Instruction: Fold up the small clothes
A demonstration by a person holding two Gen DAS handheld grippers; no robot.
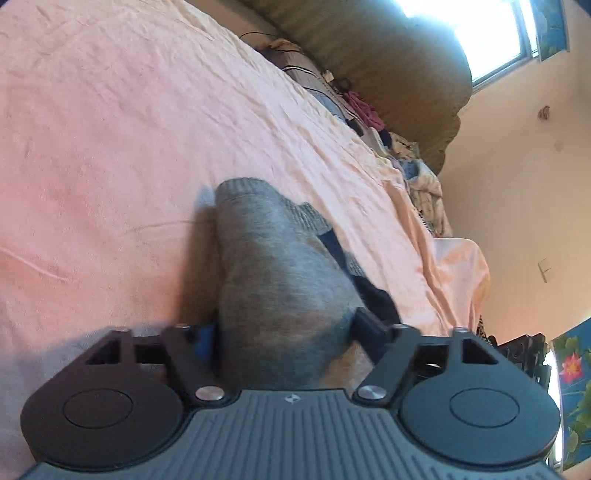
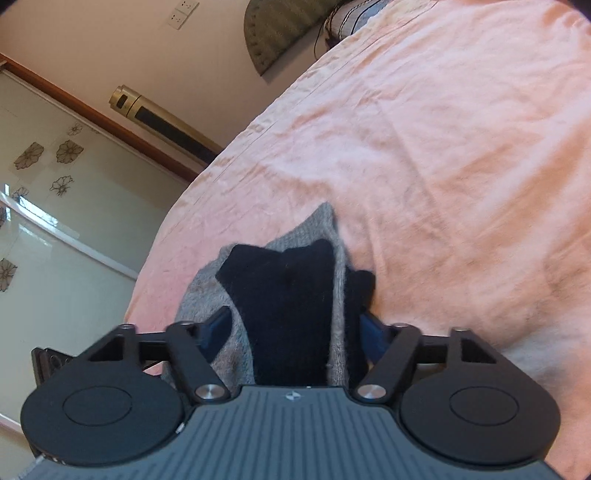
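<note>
**Right gripper closed on a grey and black sock over the pink bed**

The right gripper (image 2: 291, 325) has its two fingers pressed against a bunched grey sock (image 2: 207, 295) with a black toe or heel patch (image 2: 284, 291). The fabric fills the gap between the jaws and rises ahead of them. Beneath lies a wrinkled pink bedsheet (image 2: 443, 147). Beyond the bed's edge stand a gold tower fan (image 2: 162, 118), a cream wall with sockets (image 2: 183, 13), and a flower-patterned glass panel (image 2: 48, 177).
</note>
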